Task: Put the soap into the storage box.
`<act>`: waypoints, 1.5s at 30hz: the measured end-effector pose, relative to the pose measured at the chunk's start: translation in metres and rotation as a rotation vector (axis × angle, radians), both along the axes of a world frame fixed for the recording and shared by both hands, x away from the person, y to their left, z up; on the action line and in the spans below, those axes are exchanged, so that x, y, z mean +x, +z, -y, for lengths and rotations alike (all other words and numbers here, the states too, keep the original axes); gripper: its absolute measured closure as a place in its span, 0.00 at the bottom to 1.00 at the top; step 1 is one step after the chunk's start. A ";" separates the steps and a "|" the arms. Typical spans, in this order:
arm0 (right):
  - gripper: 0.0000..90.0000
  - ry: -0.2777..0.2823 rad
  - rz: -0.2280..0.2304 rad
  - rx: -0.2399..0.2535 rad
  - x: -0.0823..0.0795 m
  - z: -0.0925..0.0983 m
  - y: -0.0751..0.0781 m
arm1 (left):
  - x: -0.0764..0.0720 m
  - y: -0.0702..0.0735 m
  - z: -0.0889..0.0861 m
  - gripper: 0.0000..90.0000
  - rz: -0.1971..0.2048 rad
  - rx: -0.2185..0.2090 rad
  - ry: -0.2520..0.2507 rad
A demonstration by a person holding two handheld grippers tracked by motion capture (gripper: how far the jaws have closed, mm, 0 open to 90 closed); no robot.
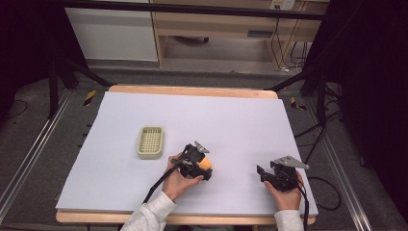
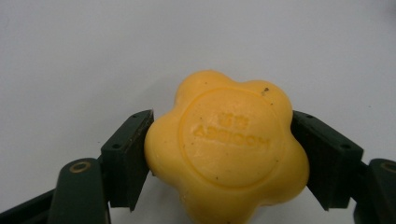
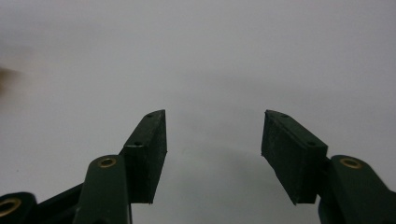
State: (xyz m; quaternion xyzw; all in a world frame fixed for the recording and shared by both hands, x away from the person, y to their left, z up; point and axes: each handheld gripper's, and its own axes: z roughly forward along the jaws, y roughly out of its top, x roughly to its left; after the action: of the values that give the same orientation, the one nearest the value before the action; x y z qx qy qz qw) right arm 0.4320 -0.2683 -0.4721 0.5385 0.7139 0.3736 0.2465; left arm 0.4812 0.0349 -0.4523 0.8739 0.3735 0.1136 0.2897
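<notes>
Here the left gripper (image 1: 204, 166) is clamped on a yellow, flower-shaped soap (image 2: 226, 149), each black pad pressed flat against an opposite lobe, as the left gripper view shows plainly; the embossed face of the soap looks toward that camera. In the high view the soap (image 1: 206, 164) sits at the tip of the tongs, low over the white desk (image 1: 231, 120), somewhat left of centre and toward the near edge; whether it rests on the surface or is just clear of it cannot be told. The relation that matters for the likely next move is where the pale green basket-like soap dish (image 1: 150, 142) lies: to the left of the held soap and a little farther from the person, near but apart, with its long axis running from the near edge toward the far edge. The left hand (image 1: 180, 180) is by far the nearer one, so a short carry leftward and away would seem to bring the soap over the dish's open top. The soap, being roughly round, needs no particular turn to fit. The right gripper (image 1: 269, 174) rests near the desk's near right corner, well apart from both things, its jaws standing wide with nothing but bare surface between them in the right gripper view (image 3: 212, 140).
</notes>
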 end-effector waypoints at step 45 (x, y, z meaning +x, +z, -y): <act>0.45 -0.002 0.002 -0.005 0.000 0.001 -0.001 | 0.004 0.039 -0.069 0.29 0.037 -0.048 0.076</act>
State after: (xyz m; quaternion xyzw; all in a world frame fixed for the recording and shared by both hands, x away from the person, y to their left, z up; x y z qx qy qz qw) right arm 0.4318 -0.2691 -0.4726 0.5383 0.7139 0.3721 0.2493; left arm 0.4852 0.1044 -0.4129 0.8496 0.4035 0.1315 0.3131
